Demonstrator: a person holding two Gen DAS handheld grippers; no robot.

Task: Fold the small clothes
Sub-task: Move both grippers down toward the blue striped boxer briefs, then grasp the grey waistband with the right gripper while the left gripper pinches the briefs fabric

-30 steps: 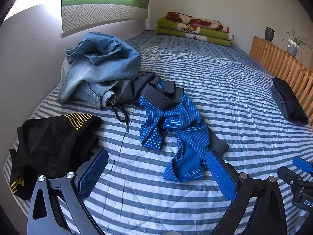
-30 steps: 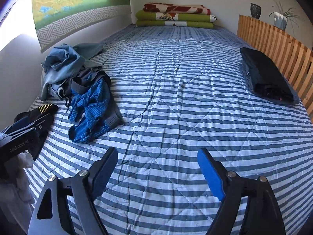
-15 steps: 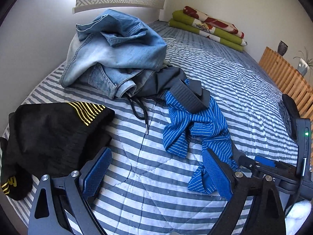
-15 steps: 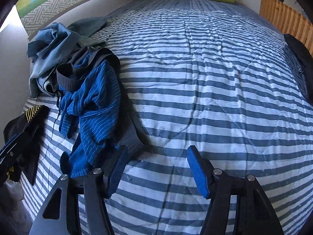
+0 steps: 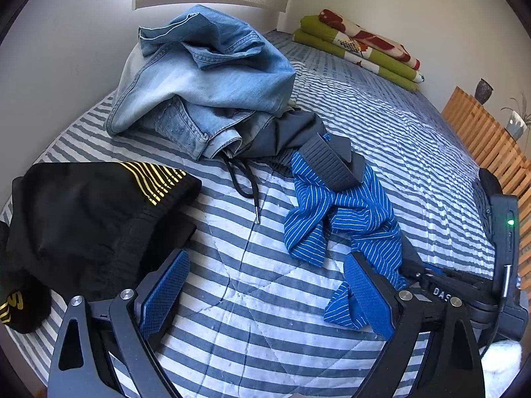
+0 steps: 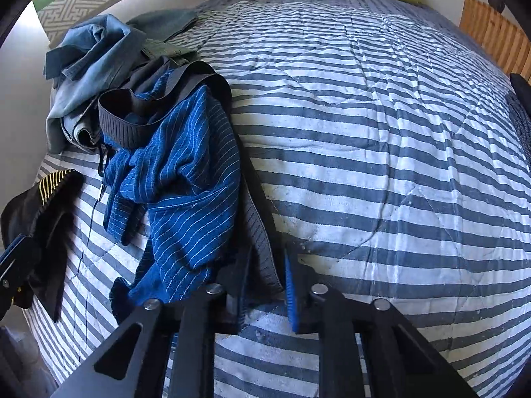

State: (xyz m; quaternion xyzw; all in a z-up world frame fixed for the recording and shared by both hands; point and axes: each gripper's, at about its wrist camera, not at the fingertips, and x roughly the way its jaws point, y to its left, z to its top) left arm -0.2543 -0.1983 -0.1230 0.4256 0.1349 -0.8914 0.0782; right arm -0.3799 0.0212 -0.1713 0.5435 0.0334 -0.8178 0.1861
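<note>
Crumpled blue pinstriped shorts [image 5: 345, 219] with a grey ribbed waistband [image 6: 262, 242] lie on the striped quilt [image 5: 252, 338]. In the right wrist view my right gripper [image 6: 265, 287] is shut on the near end of that waistband, the blue cloth [image 6: 186, 192] bunched to its left. My left gripper [image 5: 265, 293] hovers open over bare quilt, its right pad beside the shorts' lower tip. The right gripper's body [image 5: 464, 298] shows at that view's right edge.
A heap of light denim [image 5: 205, 76] and a dark grey garment with a drawstring [image 5: 245, 182] lie behind the shorts. Black shorts with yellow stripes [image 5: 83, 219] sit at the left. Folded green blankets [image 5: 358, 49] and a wooden slatted rail [image 5: 481, 132] stand farther back.
My right gripper moved down to the blue shorts and went from open to shut on the grey waistband. The left gripper came closer to the clothes, still open.
</note>
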